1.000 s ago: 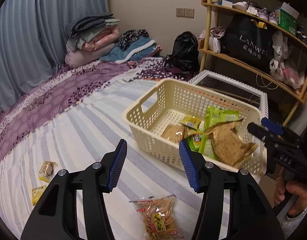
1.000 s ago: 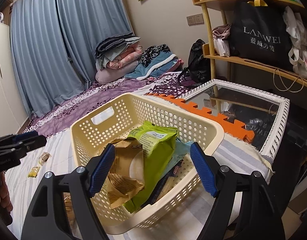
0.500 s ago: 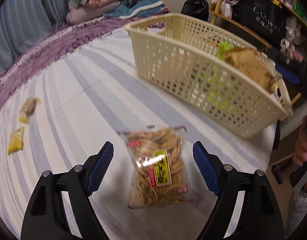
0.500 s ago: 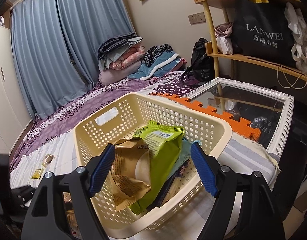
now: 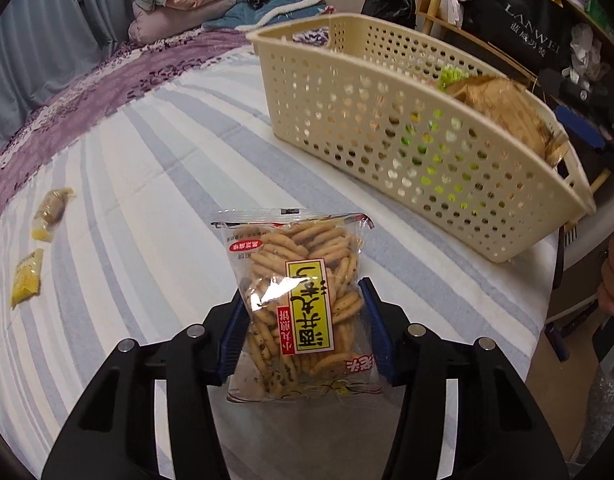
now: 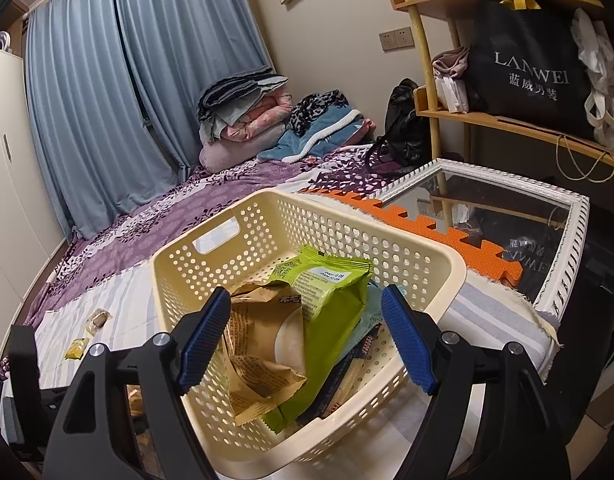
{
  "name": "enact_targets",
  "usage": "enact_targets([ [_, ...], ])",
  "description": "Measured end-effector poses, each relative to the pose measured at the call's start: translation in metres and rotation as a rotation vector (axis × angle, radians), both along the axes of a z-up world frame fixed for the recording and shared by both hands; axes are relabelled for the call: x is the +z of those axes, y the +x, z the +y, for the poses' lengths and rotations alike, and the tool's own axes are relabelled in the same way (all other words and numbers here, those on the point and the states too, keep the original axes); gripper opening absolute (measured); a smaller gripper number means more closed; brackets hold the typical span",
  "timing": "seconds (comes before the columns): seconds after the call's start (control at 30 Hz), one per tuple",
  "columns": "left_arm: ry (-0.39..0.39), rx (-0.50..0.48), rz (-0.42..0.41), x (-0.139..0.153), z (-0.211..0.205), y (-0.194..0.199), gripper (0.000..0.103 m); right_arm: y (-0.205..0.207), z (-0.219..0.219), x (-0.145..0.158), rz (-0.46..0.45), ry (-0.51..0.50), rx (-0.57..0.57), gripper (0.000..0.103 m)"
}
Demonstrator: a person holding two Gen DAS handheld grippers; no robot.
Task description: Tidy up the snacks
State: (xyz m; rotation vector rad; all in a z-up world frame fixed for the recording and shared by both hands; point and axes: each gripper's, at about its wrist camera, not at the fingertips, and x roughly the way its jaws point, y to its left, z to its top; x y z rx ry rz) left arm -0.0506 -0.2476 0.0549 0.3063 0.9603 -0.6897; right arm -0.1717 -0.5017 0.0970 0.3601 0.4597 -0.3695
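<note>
Left tongs closing on a clear cracker bag with a yellow label, blue pads against both its sides, bag lying on the striped bedsheet just short of the cream basket. Two small yellow packets well apart to the left on the same sheet. Right tongs spread wide over the basket's near end, pinching nothing; below them inside, a brown paper packet and a green packet leaning together.
</note>
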Motion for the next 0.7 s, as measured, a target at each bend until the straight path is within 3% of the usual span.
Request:
enact_targets([
  [0.23,-0.072,0.013,-0.099,0.056,-0.002,0.007,0.054,-0.001,-0.007,0.001,-0.012,0.01,-0.002,0.077],
  [0.43,-0.133,-0.045,-0.189,0.103,-0.031,0.013,0.054,0.001,-0.009,-0.001,-0.011,0.015,0.005,0.077],
  [0.7,-0.16,-0.138,-0.173,0.106,-0.089,0.022,0.054,-0.001,-0.016,-0.005,-0.002,0.02,-0.002,0.077],
])
